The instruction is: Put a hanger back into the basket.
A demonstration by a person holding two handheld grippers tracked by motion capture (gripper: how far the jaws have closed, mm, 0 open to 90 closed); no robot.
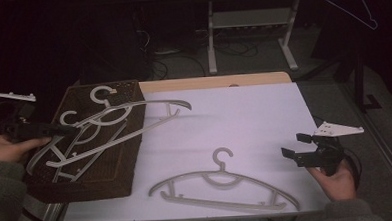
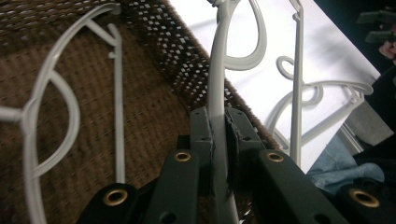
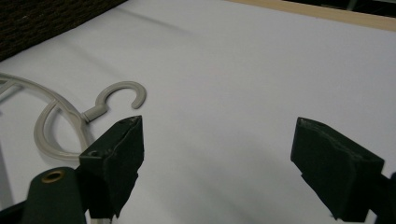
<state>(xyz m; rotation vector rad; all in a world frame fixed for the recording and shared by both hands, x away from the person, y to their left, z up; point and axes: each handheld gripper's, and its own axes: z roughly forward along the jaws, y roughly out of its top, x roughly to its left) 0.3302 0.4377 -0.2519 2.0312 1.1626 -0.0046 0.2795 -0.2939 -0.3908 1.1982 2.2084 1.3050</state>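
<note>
Lower centre of the high view: one grey hanger (image 1: 222, 185) lies flat on the white table cover (image 1: 244, 118), hook pointing up-frame.

Lower right: the right gripper (image 1: 297, 150) is held in a hand (image 1: 337, 180) above the cover, jaws spread wide, gripping and touching nothing. In the right gripper view the two pads stand well apart over bare cover, with the flat hanger's hook (image 3: 122, 97) at left, just beyond the left pad.

Left edge, mid-height: the left gripper (image 1: 59, 129) is held in a hand (image 1: 8, 147) beside the brown woven basket (image 1: 95, 187). Its jaws are clenched on the arm of a second hanger (image 1: 127, 119); the left gripper view shows the pale bar (image 2: 217, 116) pinched between both pads. This hanger is raised and tilted, one end reaching out over the cover.

Further hangers (image 1: 80, 145) lie in the basket.
</note>
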